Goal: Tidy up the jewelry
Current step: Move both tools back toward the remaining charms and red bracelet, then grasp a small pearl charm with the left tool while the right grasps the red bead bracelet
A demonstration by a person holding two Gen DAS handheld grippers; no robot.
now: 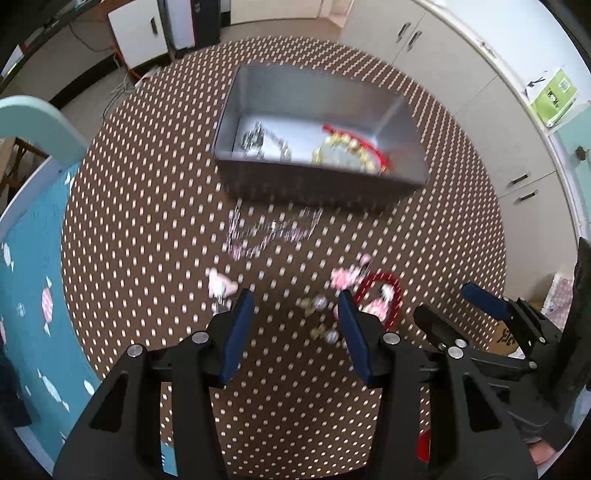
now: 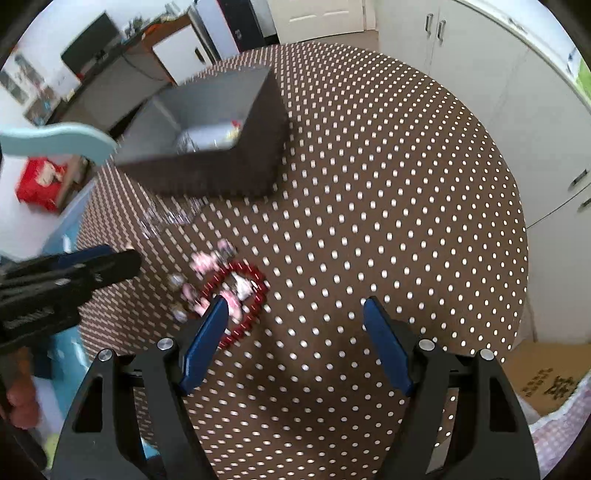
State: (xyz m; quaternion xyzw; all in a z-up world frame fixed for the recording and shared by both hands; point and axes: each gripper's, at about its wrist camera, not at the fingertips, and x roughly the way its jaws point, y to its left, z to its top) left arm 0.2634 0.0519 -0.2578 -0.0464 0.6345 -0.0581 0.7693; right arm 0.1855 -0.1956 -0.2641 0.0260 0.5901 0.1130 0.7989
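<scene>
Grey box (image 1: 317,184) blocks the far side; bare tablecloth (image 2: 388,229) lies open rightward.

Round table (image 1: 147,206), brown cloth with white dots. Grey box (image 1: 317,184) at upper centre of frame. Silver chain (image 1: 269,232) just below box. Red bead bracelet (image 1: 384,295) and pink trinkets (image 1: 221,286) lower centre, small pale beads (image 1: 317,302) between.

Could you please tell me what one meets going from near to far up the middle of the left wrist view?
left gripper → small gold and silver pieces → silver chain → grey box, jewelry inside → white cabinets.
</scene>
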